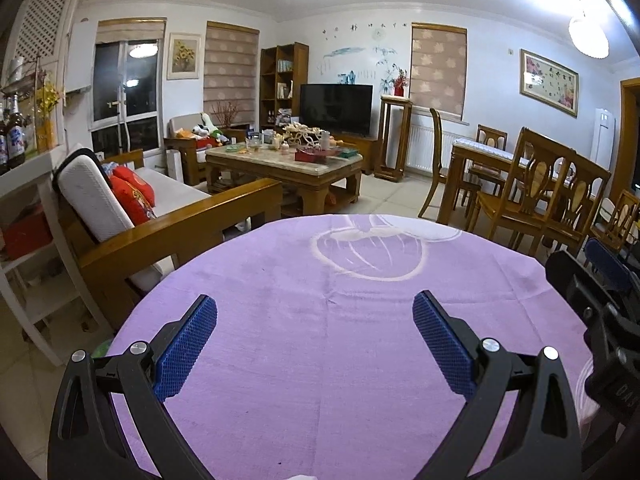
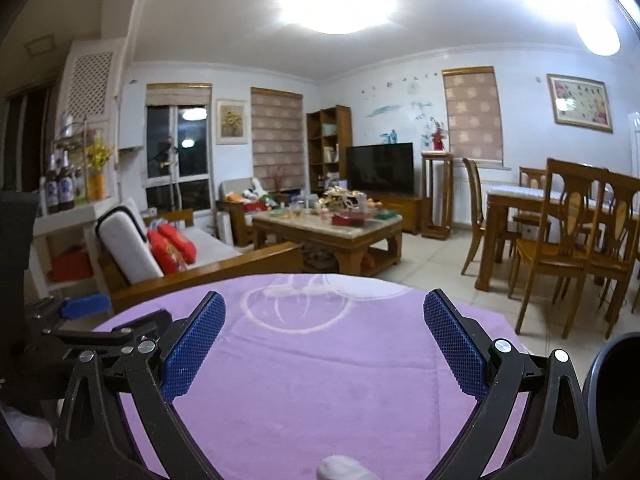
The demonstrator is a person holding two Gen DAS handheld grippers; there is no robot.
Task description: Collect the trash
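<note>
My left gripper [image 1: 315, 312] is open and empty, held low over a round table with a purple cloth [image 1: 320, 280]. My right gripper [image 2: 325, 312] is open and empty too, over the same purple cloth [image 2: 320, 344]. The right gripper's black body shows at the right edge of the left wrist view [image 1: 600, 312]; the left gripper's body shows at the left of the right wrist view [image 2: 88, 320]. No trash shows on the cloth. A small white thing [image 2: 344, 470] sits at the bottom edge of the right wrist view; I cannot tell what it is.
A wooden sofa with red cushions [image 1: 132, 196] stands to the left. A cluttered coffee table [image 1: 288, 156] sits ahead, with a TV [image 1: 336, 108] behind. A dining table and wooden chairs [image 1: 532, 184] stand to the right. A white shelf with bottles [image 1: 16, 136] is far left.
</note>
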